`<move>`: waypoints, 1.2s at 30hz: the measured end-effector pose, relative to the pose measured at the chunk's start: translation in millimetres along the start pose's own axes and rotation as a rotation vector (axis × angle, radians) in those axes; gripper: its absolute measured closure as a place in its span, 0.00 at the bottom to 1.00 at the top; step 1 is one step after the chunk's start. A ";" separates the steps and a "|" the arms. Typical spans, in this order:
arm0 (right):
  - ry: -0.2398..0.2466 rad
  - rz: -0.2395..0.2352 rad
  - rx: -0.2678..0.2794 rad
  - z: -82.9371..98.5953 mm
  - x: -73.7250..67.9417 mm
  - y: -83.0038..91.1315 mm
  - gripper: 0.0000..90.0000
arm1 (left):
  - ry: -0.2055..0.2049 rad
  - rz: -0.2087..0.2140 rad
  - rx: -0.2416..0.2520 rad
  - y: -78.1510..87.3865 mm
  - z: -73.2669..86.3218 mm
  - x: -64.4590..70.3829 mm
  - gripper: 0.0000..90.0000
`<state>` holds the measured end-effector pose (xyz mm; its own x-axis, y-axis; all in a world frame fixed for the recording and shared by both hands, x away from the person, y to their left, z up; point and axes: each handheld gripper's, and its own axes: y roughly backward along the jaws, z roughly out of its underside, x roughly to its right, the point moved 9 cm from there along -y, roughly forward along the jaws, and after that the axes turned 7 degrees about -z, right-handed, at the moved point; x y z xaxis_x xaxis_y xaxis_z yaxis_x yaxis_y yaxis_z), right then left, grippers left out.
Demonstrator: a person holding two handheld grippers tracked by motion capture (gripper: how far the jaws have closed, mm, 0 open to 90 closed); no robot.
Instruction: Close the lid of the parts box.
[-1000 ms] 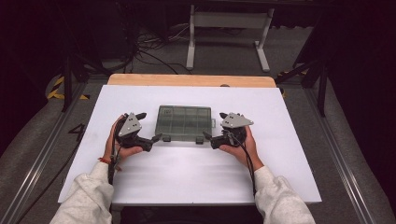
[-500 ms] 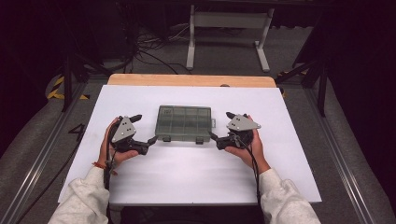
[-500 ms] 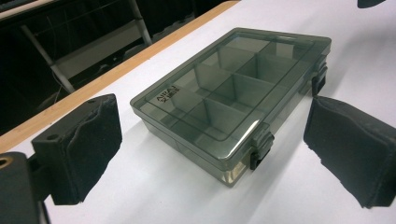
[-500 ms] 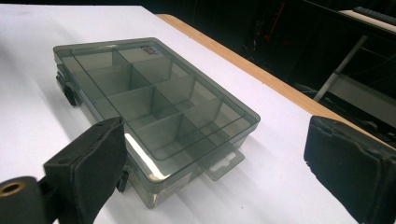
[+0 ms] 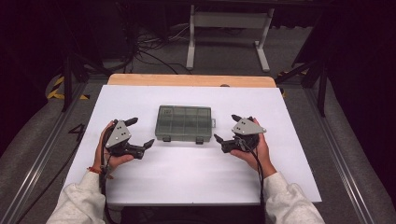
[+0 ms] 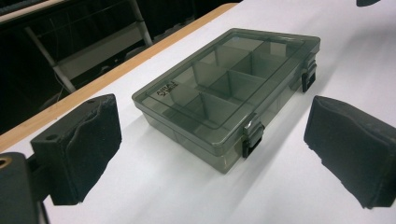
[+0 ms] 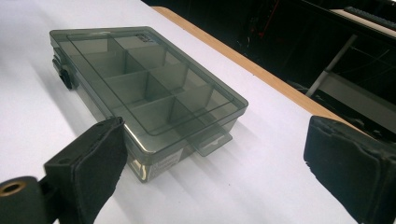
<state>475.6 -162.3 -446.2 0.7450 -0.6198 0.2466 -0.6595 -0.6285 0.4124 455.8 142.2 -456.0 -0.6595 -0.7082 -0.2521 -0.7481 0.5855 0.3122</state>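
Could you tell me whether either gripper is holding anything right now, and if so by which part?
Nothing is held. The left gripper and right gripper are both open, flanking the closed compartment box without touching it.

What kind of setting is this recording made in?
Probably a lab or recording workstation: a white-topped table bearing one compartment box, cables on the floor behind, metal rails alongside, dark surroundings.
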 end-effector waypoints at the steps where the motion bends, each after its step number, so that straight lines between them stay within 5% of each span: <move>1: 0.000 0.001 0.000 0.8 0.0 1.4 0.07 | -0.001 0.000 -0.004 1.4 0.8 -0.2 0.05; 36: -0.015 0.039 -0.036 34.5 -2.3 32.2 0.08 | -0.006 -0.005 -0.037 30.5 23.2 9.5 0.05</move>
<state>449.2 -197.3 -463.7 0.7168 -0.6507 0.2506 -0.6840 -0.5863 0.4340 425.1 162.5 -470.2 -0.6559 -0.7090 -0.2592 -0.7486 0.5667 0.3442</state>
